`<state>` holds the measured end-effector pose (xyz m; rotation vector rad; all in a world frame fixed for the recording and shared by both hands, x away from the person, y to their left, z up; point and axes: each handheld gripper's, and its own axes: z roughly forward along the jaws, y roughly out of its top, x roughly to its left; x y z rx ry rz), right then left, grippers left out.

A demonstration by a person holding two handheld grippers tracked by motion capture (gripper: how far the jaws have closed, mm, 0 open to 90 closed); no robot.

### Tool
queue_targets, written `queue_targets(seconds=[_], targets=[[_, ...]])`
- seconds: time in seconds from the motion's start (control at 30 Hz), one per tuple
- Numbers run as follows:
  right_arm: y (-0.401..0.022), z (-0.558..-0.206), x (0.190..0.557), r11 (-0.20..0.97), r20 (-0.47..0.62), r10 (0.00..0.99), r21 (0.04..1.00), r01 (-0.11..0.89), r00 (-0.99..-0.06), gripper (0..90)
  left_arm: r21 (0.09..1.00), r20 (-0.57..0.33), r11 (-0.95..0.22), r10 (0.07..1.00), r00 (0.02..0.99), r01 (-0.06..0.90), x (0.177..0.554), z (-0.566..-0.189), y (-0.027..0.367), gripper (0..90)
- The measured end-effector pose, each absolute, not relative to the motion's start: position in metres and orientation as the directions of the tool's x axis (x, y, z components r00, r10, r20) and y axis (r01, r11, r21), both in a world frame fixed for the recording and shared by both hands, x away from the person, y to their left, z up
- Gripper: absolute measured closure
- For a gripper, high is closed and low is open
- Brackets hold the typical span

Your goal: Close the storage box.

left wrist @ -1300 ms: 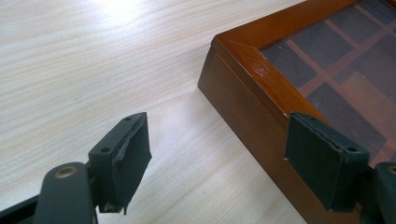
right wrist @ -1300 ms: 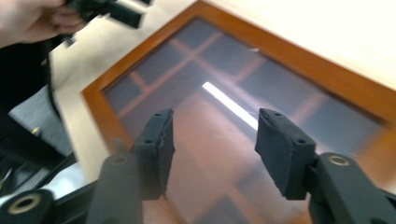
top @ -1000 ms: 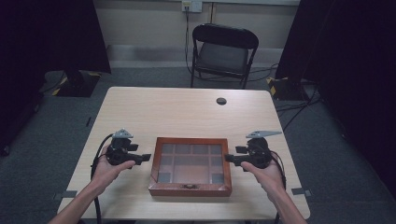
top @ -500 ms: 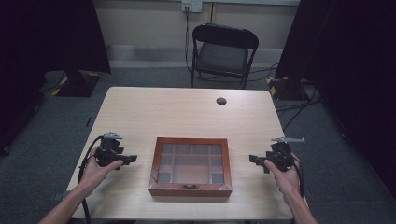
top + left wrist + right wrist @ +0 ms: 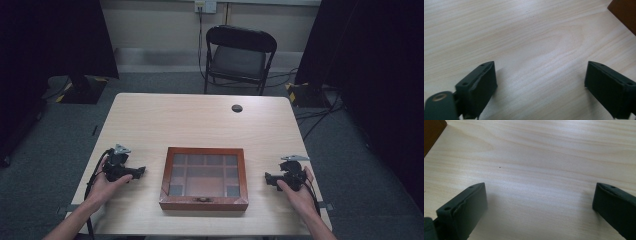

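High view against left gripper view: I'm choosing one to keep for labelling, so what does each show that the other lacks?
High view alone: the whole wooden box with its glass lid shut, both hands, the right hand-held gripper, a folding chair. Left gripper view alone: the left hand-held gripper from close up, jaws wide apart with bare wood between them. Both: the table and that box, here just a corner.

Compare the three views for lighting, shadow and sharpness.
High view: evenly lit table, dark surroundings, wooden box slightly soft. Left gripper view: sharp wood grain, soft shadows beside the jaws, blurred part at bottom left. Right gripper view: mild sheen, jaw edges soft.
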<state>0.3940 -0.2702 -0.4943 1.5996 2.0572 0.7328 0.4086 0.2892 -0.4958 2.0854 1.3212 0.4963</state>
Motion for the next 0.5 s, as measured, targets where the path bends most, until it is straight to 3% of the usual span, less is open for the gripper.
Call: queue_targets(seconds=[0.1, 0.17, 0.5], targets=[[-0.2699, -0.4975, 0.3927, 0.189, -0.016, 0.970, 0.674, 0.714, -0.242, 0.0, 0.703, 0.001, -0.318, 0.895, 0.446, 0.636, 0.4079, -0.5019, 0.2883, 0.0], [-0.2683, -0.5015, 0.3921, 0.170, -0.011, 0.973, 0.712, 0.681, -0.232, 0.0, 0.713, 0.000, -0.311, 0.896, 0.443, 0.629, 0.4068, -0.5030, 0.2879, 0.0], [-0.2664, -0.5013, 0.3918, 0.160, -0.012, 0.977, 0.710, 0.686, -0.215, 0.0, 0.713, -0.003, -0.329, 0.882, 0.472, 0.619, 0.4093, -0.5031, 0.2896, 0.0]])
